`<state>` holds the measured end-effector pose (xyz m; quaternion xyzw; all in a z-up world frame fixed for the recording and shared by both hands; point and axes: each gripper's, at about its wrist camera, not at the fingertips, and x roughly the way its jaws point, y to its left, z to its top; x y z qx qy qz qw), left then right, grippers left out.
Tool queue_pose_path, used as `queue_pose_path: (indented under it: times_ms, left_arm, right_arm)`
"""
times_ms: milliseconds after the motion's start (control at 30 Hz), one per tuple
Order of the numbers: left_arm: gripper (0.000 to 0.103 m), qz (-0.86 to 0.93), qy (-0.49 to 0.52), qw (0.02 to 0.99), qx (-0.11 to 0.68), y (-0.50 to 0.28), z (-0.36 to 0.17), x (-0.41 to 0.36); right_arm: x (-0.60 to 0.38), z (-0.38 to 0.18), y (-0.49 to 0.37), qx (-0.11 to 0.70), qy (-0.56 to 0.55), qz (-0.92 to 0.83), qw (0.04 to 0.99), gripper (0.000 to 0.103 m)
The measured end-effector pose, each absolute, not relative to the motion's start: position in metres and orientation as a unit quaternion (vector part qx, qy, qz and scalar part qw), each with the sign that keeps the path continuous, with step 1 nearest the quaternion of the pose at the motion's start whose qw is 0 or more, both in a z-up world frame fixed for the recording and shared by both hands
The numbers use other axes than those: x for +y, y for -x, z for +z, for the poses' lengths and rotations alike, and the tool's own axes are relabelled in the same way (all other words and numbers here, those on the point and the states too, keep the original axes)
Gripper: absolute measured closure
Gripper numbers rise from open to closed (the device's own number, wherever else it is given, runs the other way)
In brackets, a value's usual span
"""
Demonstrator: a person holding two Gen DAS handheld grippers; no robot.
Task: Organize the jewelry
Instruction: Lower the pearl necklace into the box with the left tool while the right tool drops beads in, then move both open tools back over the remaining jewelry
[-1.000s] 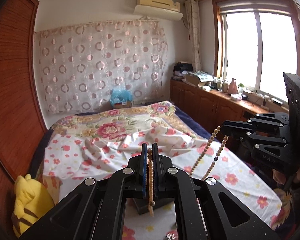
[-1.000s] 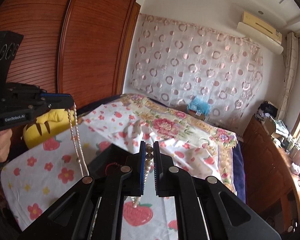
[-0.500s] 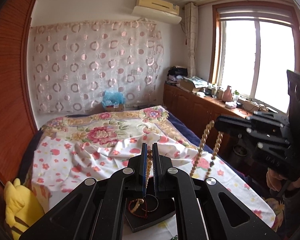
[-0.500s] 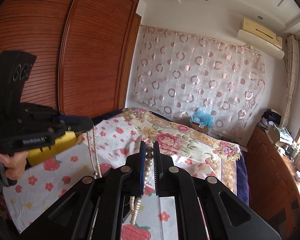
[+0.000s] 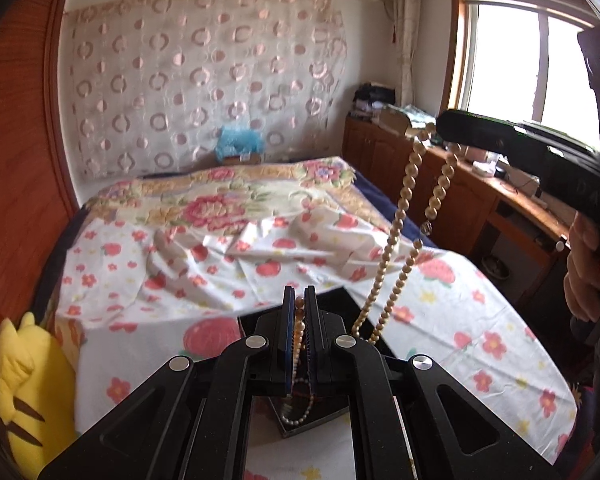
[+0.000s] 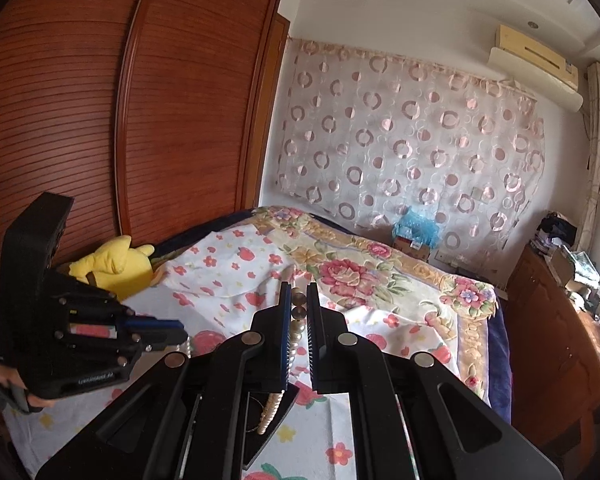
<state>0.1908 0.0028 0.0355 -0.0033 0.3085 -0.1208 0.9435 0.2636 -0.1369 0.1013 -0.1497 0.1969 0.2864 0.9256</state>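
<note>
Both my tongs pinch one pearl necklace [image 5: 404, 216]: left tongs [image 5: 299, 312] at bottom middle, right tongs [image 6: 299, 304] too. It hangs floppy and light over the dark tray [image 5: 332, 412]. Beads slip, so I grip the string between them.

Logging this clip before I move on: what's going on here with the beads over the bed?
A person holds a gripper in each hand, and both are shut on one pearl necklace. The left gripper pinches one part, the right gripper another, so the strand hangs between them above a dark jewelry tray lying on the flowered bedsheet. The lowest loop of beads dangles over the tray; whether it touches is unclear. A thin bracelet seems to lie inside the tray already.
</note>
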Motion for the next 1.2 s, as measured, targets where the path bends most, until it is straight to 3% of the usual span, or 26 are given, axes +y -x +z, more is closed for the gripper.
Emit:
queue_pose_path:
  times_ms: [600, 1200]
  left_arm:
    - [0.099, -0.126, 0.006, 0.925, 0.358, -0.2, -0.013, -0.002]
    - [0.099, -0.121, 0.012, 0.925, 0.361, -0.165, -0.024, 0.004]
  right_arm:
    - [-0.113, 0.001, -0.295, 0.299, 0.154, 0.3, 0.893, 0.094]
    - [-0.13, -0.007, -0.257, 0.305, 0.137, 0.299, 0.894, 0.093]
